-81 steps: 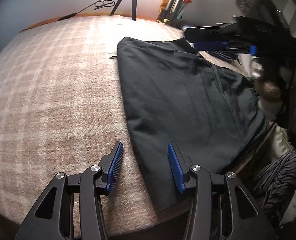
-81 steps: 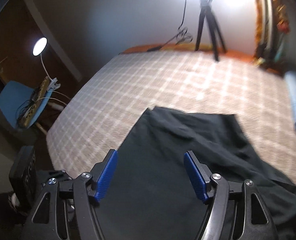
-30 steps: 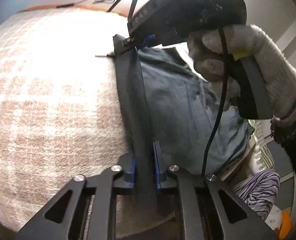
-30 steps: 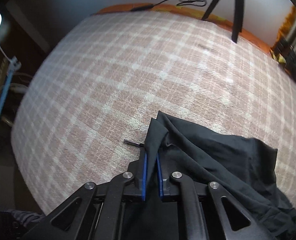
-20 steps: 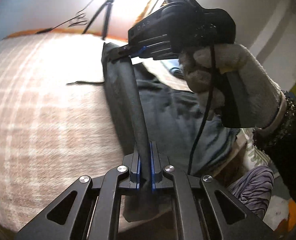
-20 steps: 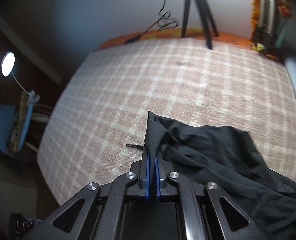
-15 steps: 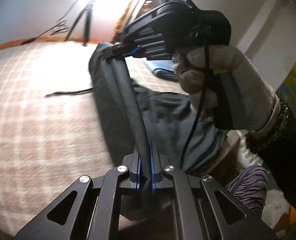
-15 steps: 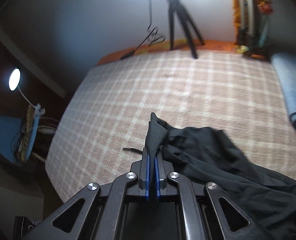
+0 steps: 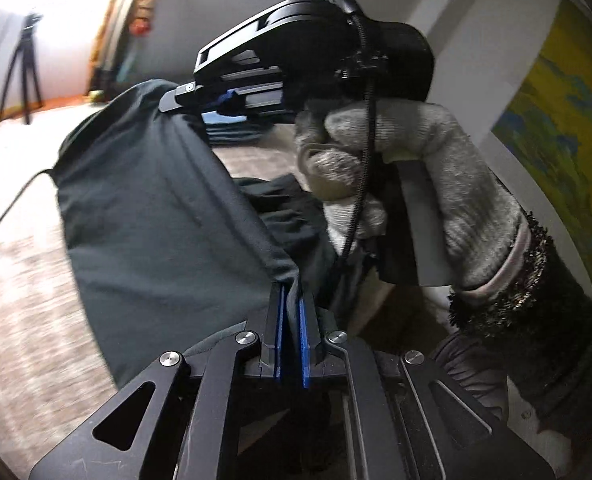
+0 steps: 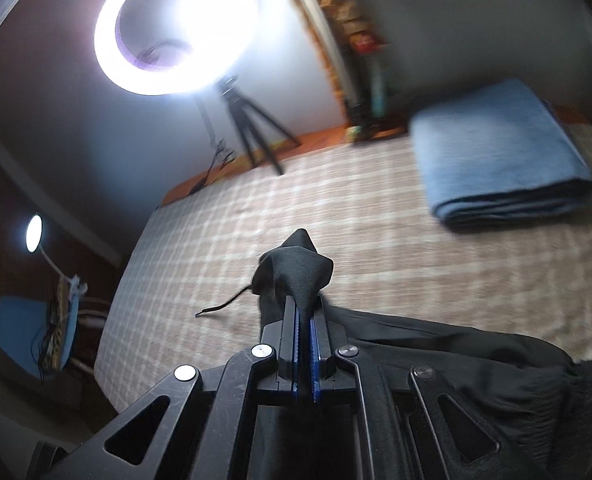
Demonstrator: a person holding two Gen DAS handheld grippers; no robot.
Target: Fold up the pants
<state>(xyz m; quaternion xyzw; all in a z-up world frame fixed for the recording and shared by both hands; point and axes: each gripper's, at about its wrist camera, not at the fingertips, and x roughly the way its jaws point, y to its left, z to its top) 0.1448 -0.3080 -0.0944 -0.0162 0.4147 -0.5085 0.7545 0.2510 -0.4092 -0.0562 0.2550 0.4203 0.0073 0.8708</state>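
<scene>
The black pants (image 9: 156, 216) hang lifted above the plaid bed, stretched between both grippers. My left gripper (image 9: 291, 300) is shut on the near edge of the fabric. My right gripper (image 10: 305, 312) is shut on a bunched corner of the pants (image 10: 296, 268), which sticks up past its fingertips. In the left wrist view the right gripper (image 9: 200, 98) shows from outside, held by a gloved hand (image 9: 396, 168), pinching the far corner. The rest of the pants (image 10: 476, 356) trails on the bed at lower right. A drawstring (image 10: 220, 306) dangles to the left.
The plaid bed cover (image 10: 356, 220) spreads ahead. A folded blue blanket (image 10: 496, 160) lies at the far right of the bed. A ring light (image 10: 176, 28) on a tripod (image 10: 252, 136) stands behind the bed. A lamp (image 10: 34, 232) and blue chair (image 10: 20, 332) stand left of it.
Both grippers closed on the pants' left edge and lifted it off the bed. They have since swung it up and toward the right, so the fabric now hangs in the air between them.
</scene>
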